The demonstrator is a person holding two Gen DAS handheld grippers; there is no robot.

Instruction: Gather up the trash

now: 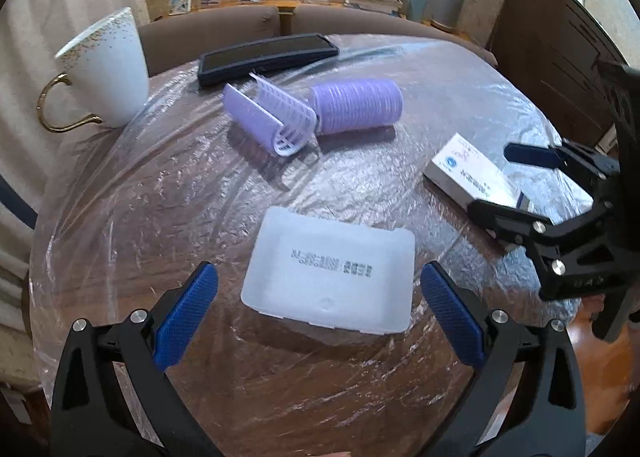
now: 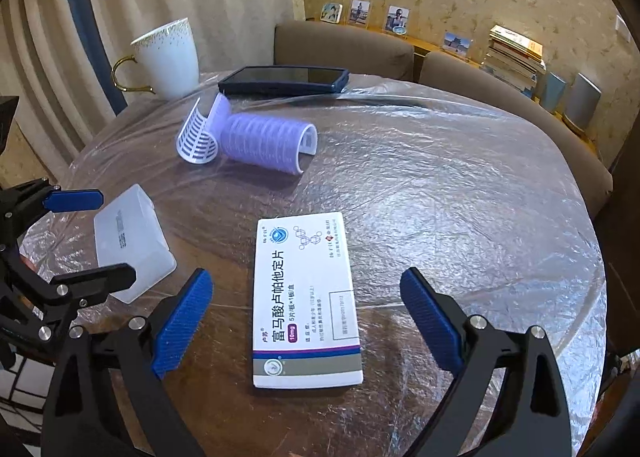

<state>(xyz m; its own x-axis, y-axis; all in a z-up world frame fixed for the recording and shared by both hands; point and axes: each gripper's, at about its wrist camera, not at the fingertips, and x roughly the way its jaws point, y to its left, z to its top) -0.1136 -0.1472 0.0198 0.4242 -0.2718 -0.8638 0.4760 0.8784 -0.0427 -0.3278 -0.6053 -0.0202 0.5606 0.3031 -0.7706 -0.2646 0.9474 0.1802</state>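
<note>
1. Right gripper (image 2: pixel 306 301): jaws wide apart, blue ribbed pads either side of the near end of the medicine box, not touching it.
2. Medicine box (image 2: pixel 306 299): white carton with printed Chinese text, lying flat on the table.
3. Table (image 2: pixel 460 185): round, covered in wrinkled clear plastic film.
4. Translucent plastic case (image 2: pixel 134 241): flat, left of the box.
5. Left gripper (image 2: pixel 86 235): at the left edge, jaws spread around the case.
6. Purple hair rollers (image 2: pixel 248 137): beyond the box, one opened.
7. Dark phone (image 2: pixel 284 80): farther back.
8. White mug (image 2: pixel 170 57): gold handle, far left rim.
</note>
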